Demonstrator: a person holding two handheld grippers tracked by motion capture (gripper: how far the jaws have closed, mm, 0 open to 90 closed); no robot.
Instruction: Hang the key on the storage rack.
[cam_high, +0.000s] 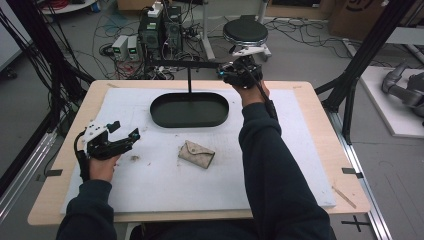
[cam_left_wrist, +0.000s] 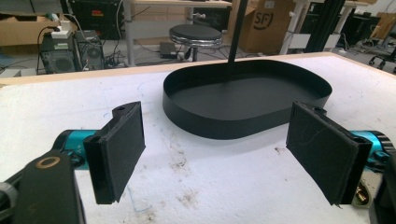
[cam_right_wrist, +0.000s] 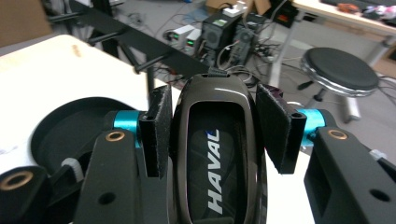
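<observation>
A dark glossy car key fob (cam_right_wrist: 212, 154) marked HAVAL stands between the pads of my right gripper (cam_right_wrist: 212, 126), which is shut on it. In the high view my right gripper (cam_high: 229, 71) is held up beyond the table's far edge, at the end of a black horizontal bar (cam_high: 185, 63) on a thin post. A black oval tray (cam_high: 190, 111) lies under that bar on the white mat. My left gripper (cam_high: 126, 130) rests low at the left, open and holding nothing, its pads (cam_left_wrist: 119, 149) facing the tray (cam_left_wrist: 243, 100). A beige flap pouch (cam_high: 196, 153) lies mid-table.
The white mat (cam_high: 165, 185) covers most of the wooden table and carries dirt smudges near my left gripper. A black round stool (cam_high: 245, 31), computer boxes (cam_high: 160, 30) and loose cables stand on the floor behind. Black frame struts (cam_high: 360, 60) rise at the right.
</observation>
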